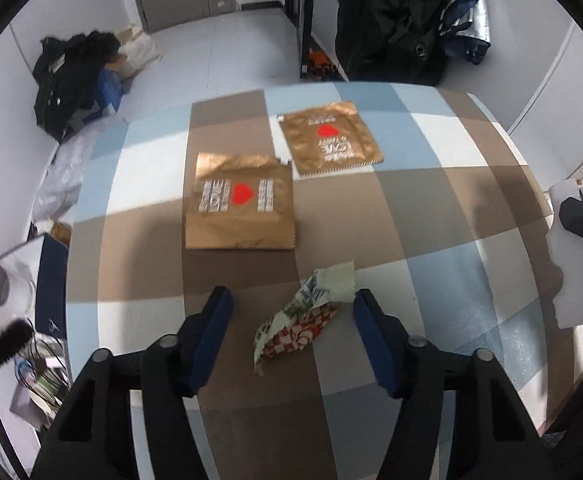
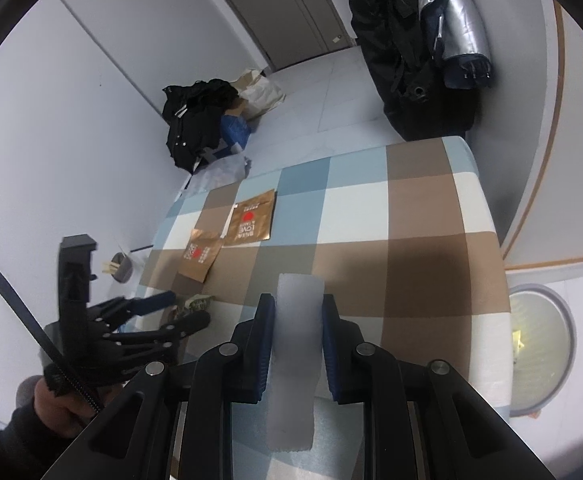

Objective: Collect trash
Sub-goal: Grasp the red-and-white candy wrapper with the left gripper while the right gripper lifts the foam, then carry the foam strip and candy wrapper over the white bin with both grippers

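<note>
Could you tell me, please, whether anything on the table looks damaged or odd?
Yes: the nearer gold packet has a torn, ragged top edge, and the crumpled wrapper lies twisted on the checked tablecloth.

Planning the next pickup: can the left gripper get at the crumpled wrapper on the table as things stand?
Probably yes. The left gripper already straddles the crumpled wrapper, jaws apart on either side, nothing between them and it.

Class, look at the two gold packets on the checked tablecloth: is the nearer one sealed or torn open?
Torn open: the nearer gold packet has a ragged, uneven top edge.
</note>
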`<control>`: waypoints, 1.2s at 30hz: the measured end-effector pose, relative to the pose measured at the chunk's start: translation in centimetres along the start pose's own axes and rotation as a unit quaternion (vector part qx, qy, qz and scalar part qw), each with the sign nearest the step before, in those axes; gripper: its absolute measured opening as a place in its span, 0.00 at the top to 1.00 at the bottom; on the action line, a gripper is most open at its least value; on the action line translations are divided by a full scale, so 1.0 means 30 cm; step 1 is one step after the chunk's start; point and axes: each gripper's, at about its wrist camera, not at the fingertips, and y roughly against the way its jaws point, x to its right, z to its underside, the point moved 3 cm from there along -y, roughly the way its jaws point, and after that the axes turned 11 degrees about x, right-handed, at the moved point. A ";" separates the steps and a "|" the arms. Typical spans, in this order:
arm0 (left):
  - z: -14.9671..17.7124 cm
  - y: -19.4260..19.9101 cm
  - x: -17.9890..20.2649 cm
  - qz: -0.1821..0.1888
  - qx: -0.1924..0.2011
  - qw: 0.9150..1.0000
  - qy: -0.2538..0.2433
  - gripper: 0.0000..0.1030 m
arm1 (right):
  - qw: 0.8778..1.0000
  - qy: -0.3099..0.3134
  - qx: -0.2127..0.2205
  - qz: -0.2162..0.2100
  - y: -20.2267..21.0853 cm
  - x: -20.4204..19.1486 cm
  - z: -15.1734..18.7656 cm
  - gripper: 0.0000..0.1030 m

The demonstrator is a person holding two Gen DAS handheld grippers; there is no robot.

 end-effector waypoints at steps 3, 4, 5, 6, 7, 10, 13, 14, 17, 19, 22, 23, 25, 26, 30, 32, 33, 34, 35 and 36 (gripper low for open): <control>-0.009 0.001 0.008 0.006 -0.001 1.000 -0.005 0.65 | 1.000 -0.001 -0.006 -0.001 0.001 0.002 0.004 0.79; -0.012 0.001 0.011 0.004 0.000 1.000 -0.009 0.69 | 1.000 -0.003 -0.007 -0.002 0.001 0.003 0.005 0.79; -0.013 0.000 0.011 0.005 0.000 1.000 -0.011 0.75 | 1.000 -0.003 -0.007 -0.002 0.001 0.003 0.003 0.79; -0.016 0.001 0.014 0.010 -0.001 1.000 -0.012 0.79 | 1.000 -0.004 -0.007 -0.003 0.000 0.003 0.001 0.79; -0.016 -0.001 0.015 0.012 -0.001 1.000 -0.012 0.80 | 1.000 -0.004 -0.007 -0.004 -0.001 0.002 0.000 0.79; -0.013 0.000 0.013 0.018 -0.001 1.000 -0.006 0.83 | 1.000 -0.006 -0.012 -0.011 -0.004 -0.002 0.002 0.79; -0.011 0.000 0.013 0.024 -0.003 1.000 -0.001 0.84 | 1.000 -0.002 -0.016 -0.013 -0.004 -0.009 0.008 0.79; -0.011 0.002 0.016 0.023 -0.003 1.000 -0.002 0.85 | 1.000 -0.001 -0.016 -0.014 -0.004 -0.011 0.009 0.79; -0.010 0.007 0.020 0.027 -0.002 1.000 -0.002 0.85 | 1.000 0.000 -0.013 -0.022 0.000 -0.017 0.010 0.79; -0.006 0.012 0.020 0.030 -0.002 1.000 0.000 0.85 | 1.000 0.001 -0.007 -0.030 0.008 -0.027 0.006 0.79; -0.003 0.022 0.019 0.028 0.004 1.000 0.000 0.85 | 0.999 -0.008 -0.003 -0.044 0.017 -0.033 0.005 0.79; -0.002 0.029 0.019 0.030 0.005 1.000 0.003 0.85 | 0.999 -0.007 -0.001 -0.044 0.021 -0.036 0.005 0.79; -0.005 0.039 0.021 0.031 0.009 0.999 0.004 0.85 | 0.999 -0.004 0.000 -0.042 0.024 -0.040 0.008 0.79; -0.008 0.048 0.023 0.027 0.013 1.000 0.001 0.85 | 0.999 -0.005 -0.001 -0.042 0.025 -0.042 0.012 0.79; -0.024 0.076 0.023 0.021 0.031 0.999 0.005 0.85 | 0.999 -0.005 0.001 -0.043 0.040 -0.051 0.026 0.79; -0.025 0.095 0.024 0.022 0.040 0.999 0.010 0.85 | 0.999 -0.008 0.005 -0.044 0.051 -0.051 0.030 0.79; -0.027 0.109 0.026 0.024 0.046 0.999 0.013 0.85 | 0.999 -0.009 0.009 -0.044 0.063 -0.053 0.031 0.79; -0.029 0.120 0.028 0.026 0.050 0.998 0.015 0.85 | 0.999 -0.007 0.013 -0.043 0.072 -0.055 0.030 0.79; -0.032 0.133 0.029 0.026 0.055 0.998 0.016 0.85 | 0.999 -0.006 0.018 -0.043 0.084 -0.058 0.030 0.79; -0.036 0.151 0.033 0.025 0.062 0.998 0.015 0.85 | 0.999 -0.006 0.026 -0.045 0.101 -0.059 0.028 0.79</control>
